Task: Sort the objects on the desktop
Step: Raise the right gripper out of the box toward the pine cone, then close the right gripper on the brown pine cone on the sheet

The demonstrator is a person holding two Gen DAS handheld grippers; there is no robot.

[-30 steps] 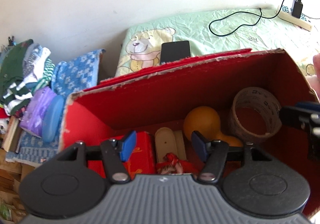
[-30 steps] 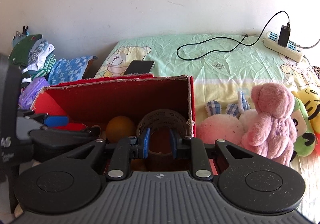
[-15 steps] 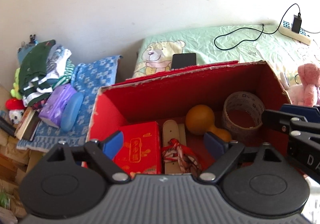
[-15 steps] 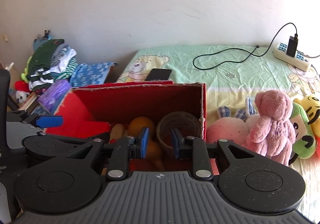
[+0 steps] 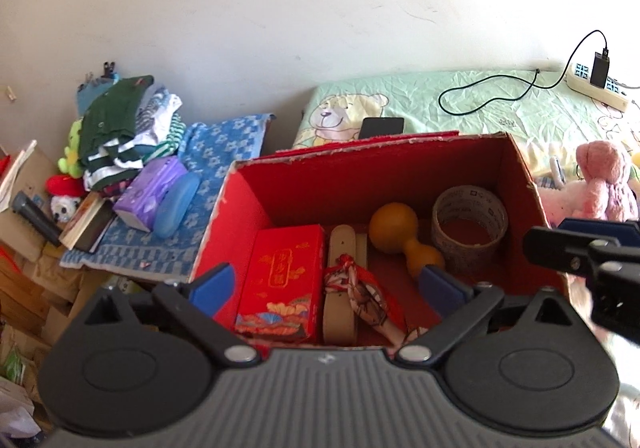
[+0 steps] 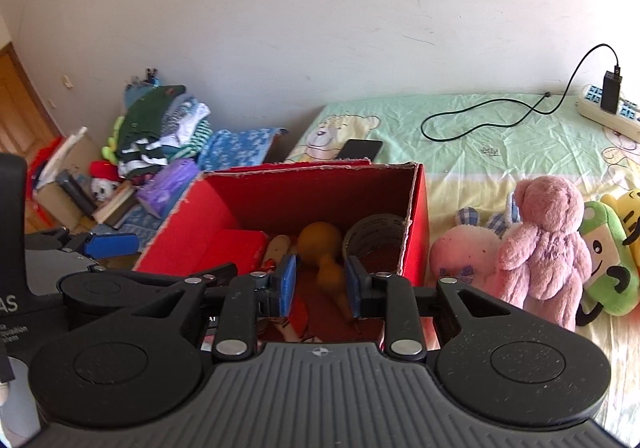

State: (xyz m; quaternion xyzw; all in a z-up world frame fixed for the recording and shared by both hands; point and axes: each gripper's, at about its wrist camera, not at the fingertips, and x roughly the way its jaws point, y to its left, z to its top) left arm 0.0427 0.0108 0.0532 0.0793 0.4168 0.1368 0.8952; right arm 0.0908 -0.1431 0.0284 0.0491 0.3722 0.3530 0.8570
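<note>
An open red cardboard box (image 5: 380, 176) (image 6: 312, 192) stands on the bed's edge. In it lie a red gift packet (image 5: 284, 280), a pale wooden strip (image 5: 343, 248), a red tasselled cloth (image 5: 360, 288), an orange gourd (image 5: 394, 224) (image 6: 320, 238) and a tape roll (image 5: 468, 220) (image 6: 374, 236). My left gripper (image 5: 326, 286) hovers above the box's near side, its jaws opening wide with nothing between them. My right gripper (image 6: 320, 282) hangs over the box's right half, jaws opening and empty, with the gourd below and beyond them.
A phone (image 5: 382, 126), a black cable and a power strip (image 6: 604, 112) lie on the green sheet behind the box. Plush toys (image 6: 548, 248) crowd its right side. At left are a clothes pile (image 5: 120, 124), a purple tissue pack (image 5: 150, 188) and a blue case (image 5: 176, 200).
Both grippers have drawn back and up from the box, so more of it shows. The left jaws spread from half to wide. The right jaws parted a little.
</note>
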